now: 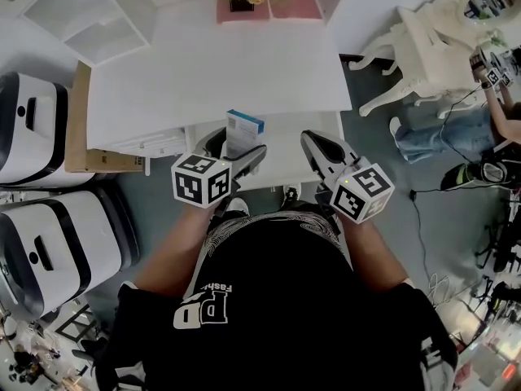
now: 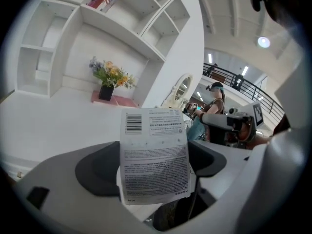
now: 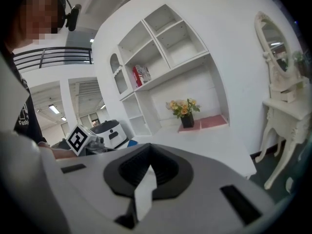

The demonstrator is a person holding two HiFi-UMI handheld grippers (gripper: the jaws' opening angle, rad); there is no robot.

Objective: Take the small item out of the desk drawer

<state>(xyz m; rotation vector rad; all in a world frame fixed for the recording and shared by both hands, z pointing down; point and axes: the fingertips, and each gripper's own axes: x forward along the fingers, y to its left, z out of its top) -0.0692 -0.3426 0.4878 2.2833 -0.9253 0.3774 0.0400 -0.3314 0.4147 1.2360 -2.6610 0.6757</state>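
Left gripper (image 1: 236, 147) clamped on small box (image 1: 243, 127), right gripper (image 1: 313, 142) closed, empty.

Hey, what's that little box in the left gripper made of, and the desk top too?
The box looks like thin printed cardboard with a slight sheen: flat faces, crisp edges, a barcode and fine print. The desk top looks like smooth white painted or laminated board; the surface doesn't show which.
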